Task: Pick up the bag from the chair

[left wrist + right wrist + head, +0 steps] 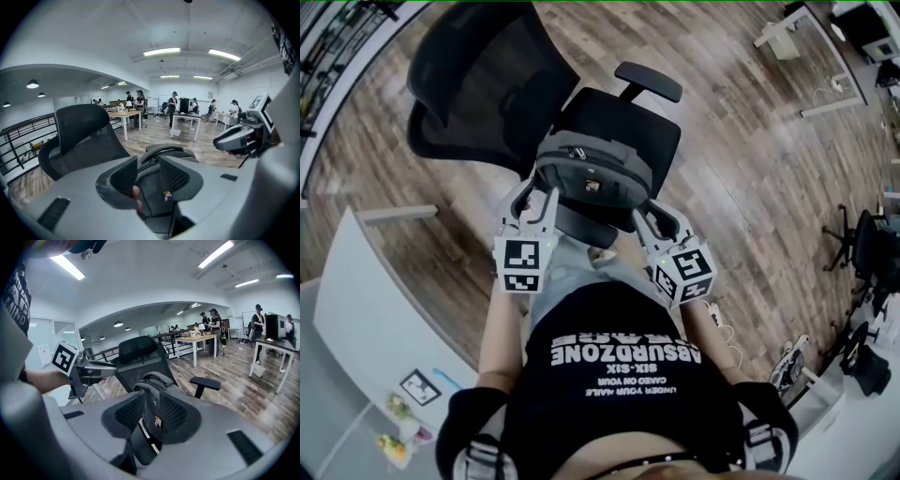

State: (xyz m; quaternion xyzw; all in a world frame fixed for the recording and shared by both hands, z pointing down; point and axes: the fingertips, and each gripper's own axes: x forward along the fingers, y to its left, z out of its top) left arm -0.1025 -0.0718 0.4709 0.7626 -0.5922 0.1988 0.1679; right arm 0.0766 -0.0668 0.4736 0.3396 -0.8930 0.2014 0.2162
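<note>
A dark grey backpack sits at the front of the black office chair's seat, just before my knees. My left gripper is at the bag's left lower edge and my right gripper at its right lower edge. In the left gripper view the pads stand close together with bag fabric between them. The right gripper view shows the same: narrow jaws with the bag and its small badge in the gap. Both look shut on the bag.
The chair's mesh backrest leans away at the upper left and one armrest sticks out behind the bag. A white desk stands to my left. More chairs and cables lie to the right. People stand at far tables.
</note>
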